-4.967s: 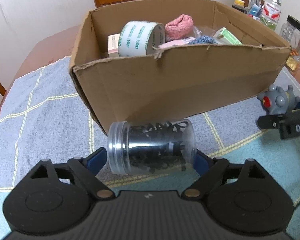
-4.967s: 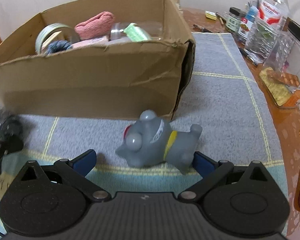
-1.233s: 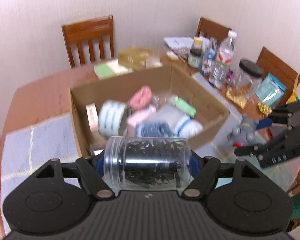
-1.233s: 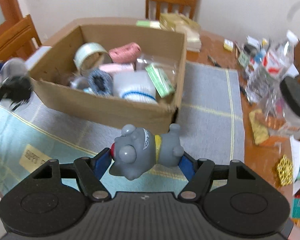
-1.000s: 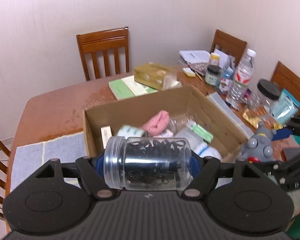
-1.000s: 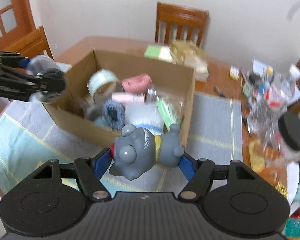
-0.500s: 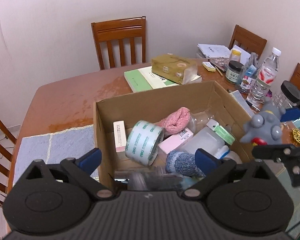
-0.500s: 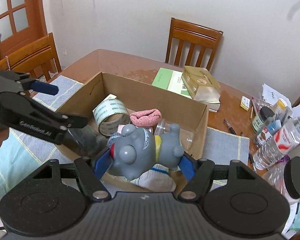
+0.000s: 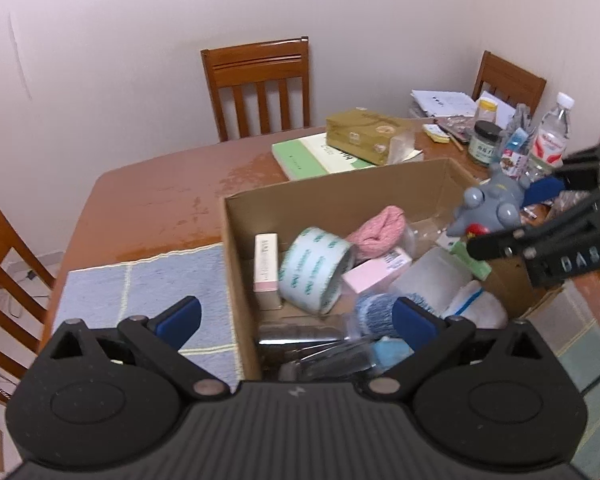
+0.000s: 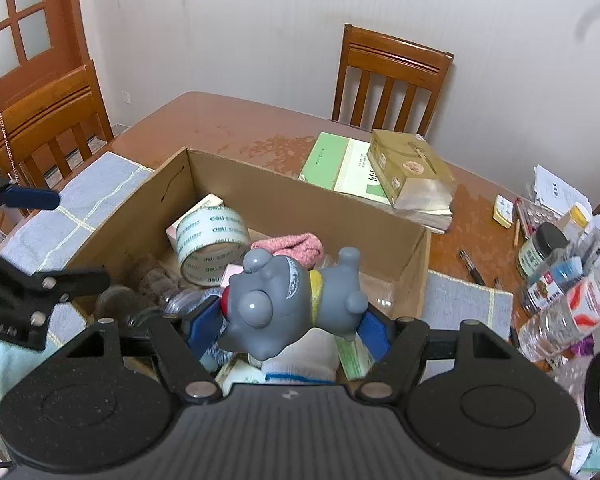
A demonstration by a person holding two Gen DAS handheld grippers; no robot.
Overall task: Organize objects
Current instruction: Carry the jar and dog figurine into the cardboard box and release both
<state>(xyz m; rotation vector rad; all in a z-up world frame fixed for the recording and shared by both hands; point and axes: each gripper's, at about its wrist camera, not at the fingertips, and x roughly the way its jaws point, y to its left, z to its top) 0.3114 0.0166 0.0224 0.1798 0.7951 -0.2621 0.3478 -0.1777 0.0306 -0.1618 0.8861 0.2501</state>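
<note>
While my right gripper (image 10: 288, 322) is clamped on one grey toy figure (image 10: 292, 302) above the one cardboard box (image 9: 236, 264), my left gripper (image 9: 296, 316) has its fingers wide apart and holds nothing. One clear jar (image 9: 320, 344) lies inside the box, beside one tape roll (image 9: 314, 270) and one pink sock (image 9: 378, 230).

In the cardboard box (image 9: 236, 280), the tape roll (image 9: 314, 270) lies left of the sock (image 9: 378, 232), the jar (image 9: 320, 346) nearest.
</note>
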